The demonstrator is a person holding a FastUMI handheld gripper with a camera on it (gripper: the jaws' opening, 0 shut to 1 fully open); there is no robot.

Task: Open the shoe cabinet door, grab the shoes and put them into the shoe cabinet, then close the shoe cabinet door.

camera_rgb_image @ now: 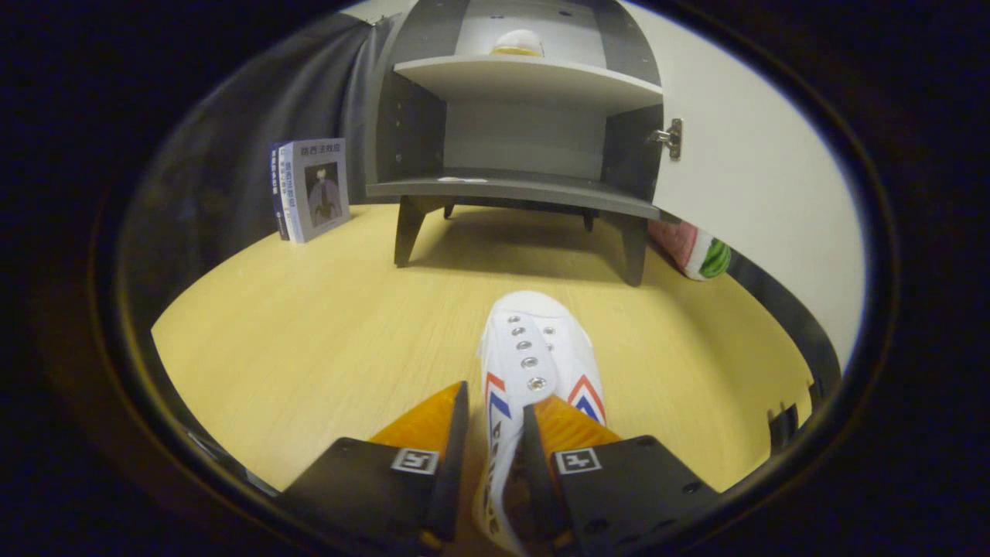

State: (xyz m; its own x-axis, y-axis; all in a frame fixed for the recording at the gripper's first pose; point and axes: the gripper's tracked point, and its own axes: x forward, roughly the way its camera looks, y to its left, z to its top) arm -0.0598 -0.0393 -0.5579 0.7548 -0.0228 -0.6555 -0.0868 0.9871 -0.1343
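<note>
The gripper (495, 433) is clamped on one white canvas shoe (534, 356), toe pointing far toward the open grey wooden shoe cabinet (518, 131). Its white door (742, 178) swings right. Two books (311, 189) stand far left; one watermelon-patterned cushion (696, 249) lies right on the pale wooden tabletop (309, 333).
</note>
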